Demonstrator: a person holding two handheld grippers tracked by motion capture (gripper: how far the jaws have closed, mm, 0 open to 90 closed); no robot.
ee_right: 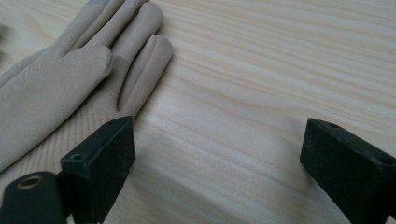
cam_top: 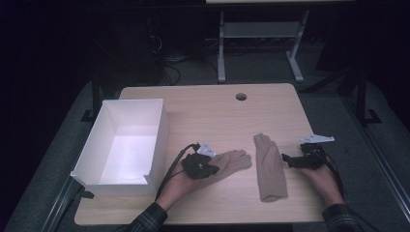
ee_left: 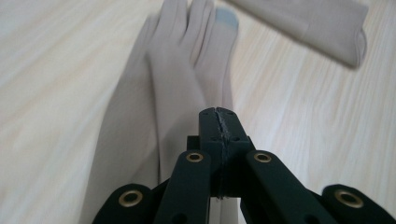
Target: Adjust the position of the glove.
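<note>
The left tool (cam_top: pixel 209 167) is clamped on the cuff end of the left glove (cam_top: pixel 231 162), which lies flat on the worktop (cam_top: pixel 208 111), probably ready for lifting toward the white box (cam_top: pixel 126 140) beside it. The right tool (cam_top: pixel 288 159) stands with jaws apart just beside the right glove (cam_top: pixel 270 166), placed to grip it. Beyond the pale wooden worktop, the room is dark, with a metal table frame (cam_top: pixel 261 38) on the floor.

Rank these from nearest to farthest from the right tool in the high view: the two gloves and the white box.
From the right tool:
1. Lengthwise glove, just beside its jaws.
2. Slanted glove, under the left tool, mid-table.
3. White box, at the table's left edge.
</note>
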